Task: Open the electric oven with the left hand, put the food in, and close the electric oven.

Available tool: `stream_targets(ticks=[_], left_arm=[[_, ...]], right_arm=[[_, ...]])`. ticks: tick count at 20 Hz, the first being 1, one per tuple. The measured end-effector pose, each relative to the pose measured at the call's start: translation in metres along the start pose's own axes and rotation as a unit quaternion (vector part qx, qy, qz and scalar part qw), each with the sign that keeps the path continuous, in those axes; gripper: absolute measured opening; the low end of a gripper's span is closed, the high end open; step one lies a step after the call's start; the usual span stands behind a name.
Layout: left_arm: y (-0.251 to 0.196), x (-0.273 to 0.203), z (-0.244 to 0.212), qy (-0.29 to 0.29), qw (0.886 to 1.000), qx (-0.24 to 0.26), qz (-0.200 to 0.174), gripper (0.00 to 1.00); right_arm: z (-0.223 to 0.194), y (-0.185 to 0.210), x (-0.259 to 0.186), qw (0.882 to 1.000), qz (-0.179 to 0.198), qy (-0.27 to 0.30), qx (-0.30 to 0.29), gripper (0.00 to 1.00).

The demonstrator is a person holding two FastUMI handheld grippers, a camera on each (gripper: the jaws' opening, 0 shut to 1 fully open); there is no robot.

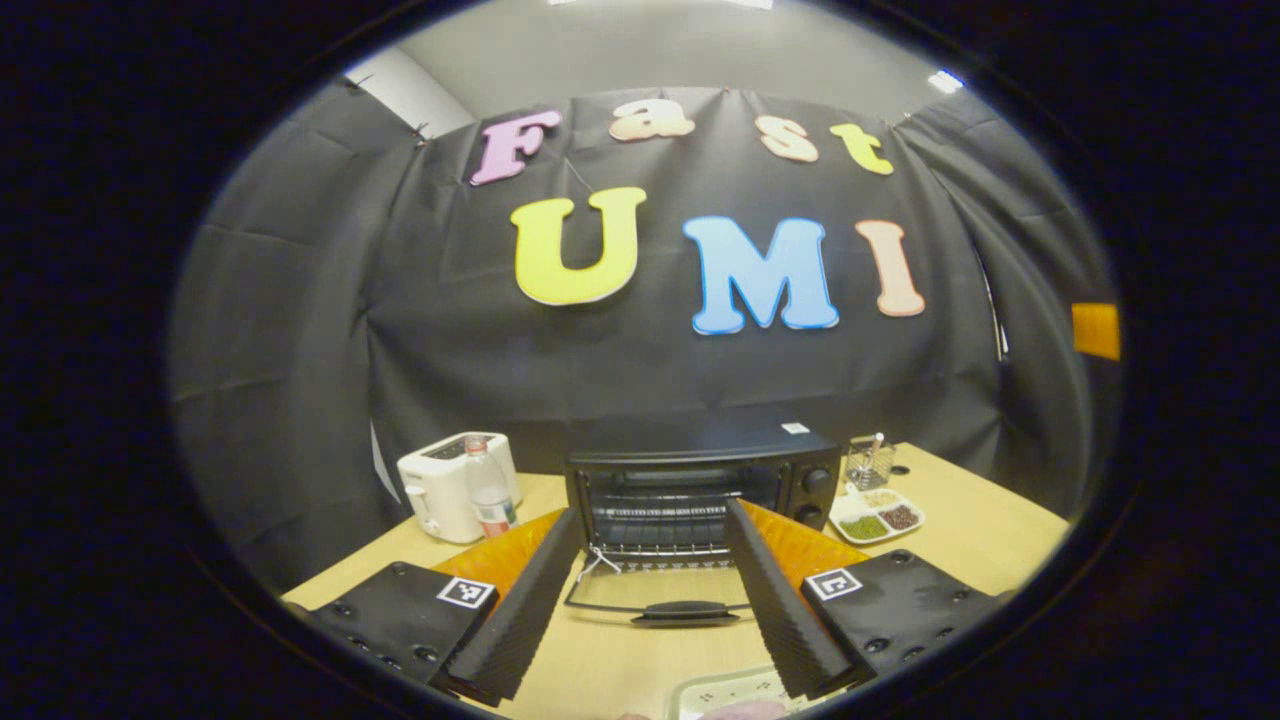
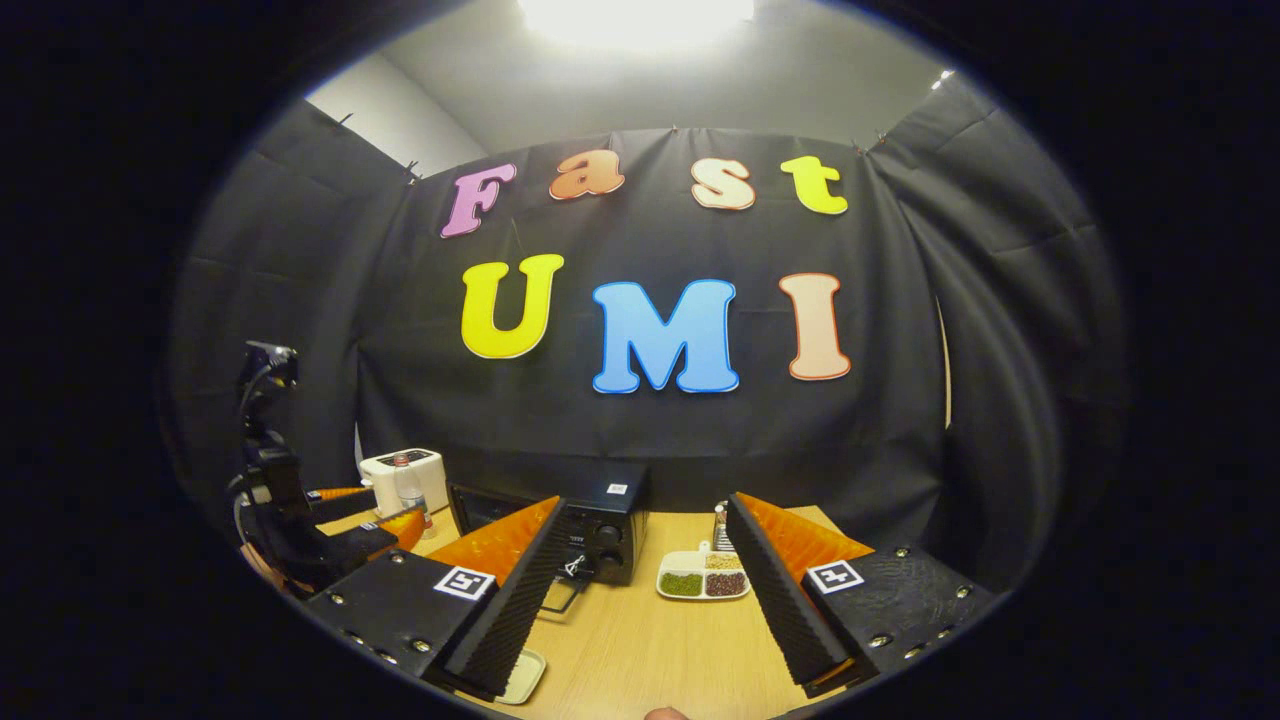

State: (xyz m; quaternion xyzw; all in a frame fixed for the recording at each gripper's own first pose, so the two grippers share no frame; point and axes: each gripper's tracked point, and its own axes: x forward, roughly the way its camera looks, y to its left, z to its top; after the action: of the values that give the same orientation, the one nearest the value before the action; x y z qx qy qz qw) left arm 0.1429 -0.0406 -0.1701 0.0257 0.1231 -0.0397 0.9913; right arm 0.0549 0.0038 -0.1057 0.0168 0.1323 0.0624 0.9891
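Down at six o'clock in the left gripper view, the tray (image 1: 722, 692) is cut by the edge, food (image 1: 748, 710) barely a blurred sliver. In the right gripper view, the left finger (image 2: 505, 590) hides much of the oven (image 2: 600, 535) and plate (image 2: 524, 676).

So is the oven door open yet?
Open. The oven door lies folded down flat, handle toward the left gripper, wire rack exposed.
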Motion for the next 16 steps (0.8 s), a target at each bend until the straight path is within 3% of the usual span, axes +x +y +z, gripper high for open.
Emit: stream_targets(ticks=[4,6,8,13,16], left_arm=[[0.035,-0.030,0.035,-0.034,0.999,-0.009,0.024,0.93],[0.051,-0.044,0.050,-0.049,0.998,-0.005,0.036,1.00],[0.061,-0.054,0.058,-0.052,0.998,0.001,0.040,0.97],[0.082,-0.074,0.071,-0.065,0.997,-0.013,0.050,1.00],[0.093,-0.081,0.071,-0.063,0.996,-0.019,0.052,1.00]], right_arm=[[-0.021,0.021,0.005,0.998,0.037,0.042,0.026,0.98],[-0.035,0.033,0.007,0.995,0.059,0.070,0.043,0.98],[-0.050,0.045,0.007,0.989,0.082,0.104,0.068,0.98],[-0.106,0.075,0.002,0.956,0.133,0.225,0.131,0.98],[-0.136,0.089,-0.004,0.927,0.153,0.302,0.163,0.98]])
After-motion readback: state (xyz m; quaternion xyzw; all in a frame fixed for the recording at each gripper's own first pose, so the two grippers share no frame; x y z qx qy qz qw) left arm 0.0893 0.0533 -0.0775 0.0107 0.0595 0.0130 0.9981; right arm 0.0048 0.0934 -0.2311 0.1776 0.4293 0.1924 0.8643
